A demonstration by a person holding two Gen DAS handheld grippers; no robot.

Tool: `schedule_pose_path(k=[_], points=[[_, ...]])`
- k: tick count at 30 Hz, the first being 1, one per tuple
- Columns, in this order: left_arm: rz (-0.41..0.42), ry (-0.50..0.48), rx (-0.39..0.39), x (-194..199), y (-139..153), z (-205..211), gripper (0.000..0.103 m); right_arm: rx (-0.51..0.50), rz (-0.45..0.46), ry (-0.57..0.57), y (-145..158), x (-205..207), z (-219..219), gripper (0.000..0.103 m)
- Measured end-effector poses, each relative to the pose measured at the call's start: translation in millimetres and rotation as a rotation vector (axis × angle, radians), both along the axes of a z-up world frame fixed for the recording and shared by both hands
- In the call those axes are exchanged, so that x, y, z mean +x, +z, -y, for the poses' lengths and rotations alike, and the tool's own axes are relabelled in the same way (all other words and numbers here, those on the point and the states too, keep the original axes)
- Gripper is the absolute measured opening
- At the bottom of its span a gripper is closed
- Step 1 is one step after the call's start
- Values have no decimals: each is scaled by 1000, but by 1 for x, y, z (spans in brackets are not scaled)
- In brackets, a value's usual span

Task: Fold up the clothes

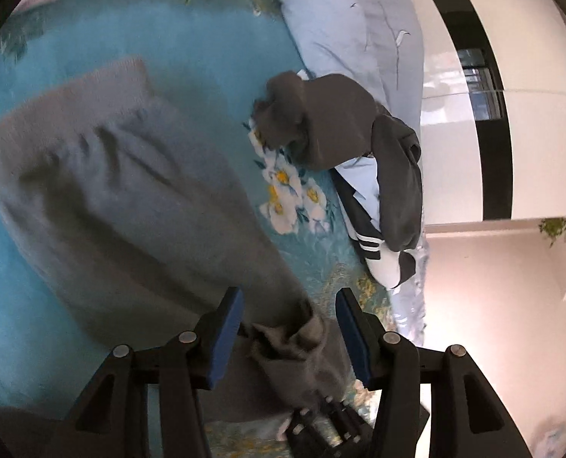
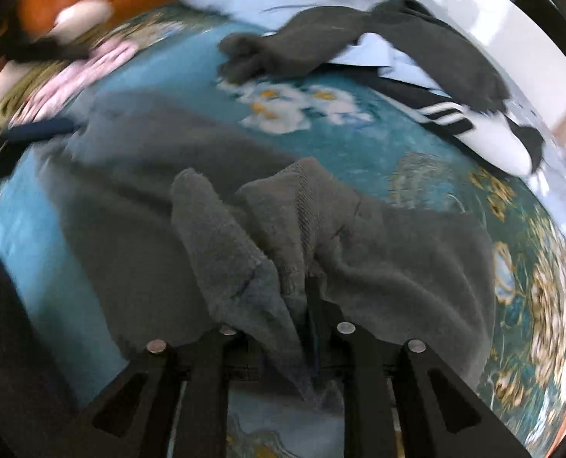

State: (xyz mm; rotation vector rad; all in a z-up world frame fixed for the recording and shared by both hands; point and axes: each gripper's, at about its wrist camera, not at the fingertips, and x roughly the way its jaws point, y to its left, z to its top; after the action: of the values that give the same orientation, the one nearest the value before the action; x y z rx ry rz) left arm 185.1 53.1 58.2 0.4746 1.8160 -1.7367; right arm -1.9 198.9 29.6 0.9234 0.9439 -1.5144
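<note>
Across the bed (image 1: 214,57) lies the grey garment (image 1: 130,191), spread from ten o'clock down to six in the left wrist view, creased and not yet squared. Its near corner bunches between the pads of the left gripper (image 1: 288,337), which stand apart with cloth loose between them, not pinched. At six o'clock in the right wrist view, the right gripper (image 2: 309,316) has its fingers nearly together on a raised ridge of the same garment (image 2: 244,191); cloth drapes over them, so the pinch appears thin. At two o'clock from the garment sits a dark pile (image 1: 332,122) over a white striped piece (image 1: 370,244), with a pale quilt (image 1: 351,26) beyond.

Risk, as judged: the right pinch looks slight, so a quick pull could let the ridge slip out and the fold collapse. With the left pads clear of the corner, one-sided tension could drag the garment askew toward the pile, or snag it there.
</note>
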Motion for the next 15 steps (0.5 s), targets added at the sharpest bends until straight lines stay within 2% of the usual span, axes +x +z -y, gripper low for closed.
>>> schedule_pose_path(k=[3,5,8,12,15], points=[[28,-41,59,-24,-21,-8,56,13,78,44,1,-8,-14,30],[49,-79,94,-36,-31,-13,56,12,167,27,5,-22,-25,44],[84,-135,133,-50,-40,-19,56,-16,250,-13,11,-40,-40,48],[97,-162,206,-54,-53,-27,56,-67,270,-77,23,-57,-44,51],[91,-164,219,-53,-54,-31,56,-92,270,-77,31,-58,-35,51]])
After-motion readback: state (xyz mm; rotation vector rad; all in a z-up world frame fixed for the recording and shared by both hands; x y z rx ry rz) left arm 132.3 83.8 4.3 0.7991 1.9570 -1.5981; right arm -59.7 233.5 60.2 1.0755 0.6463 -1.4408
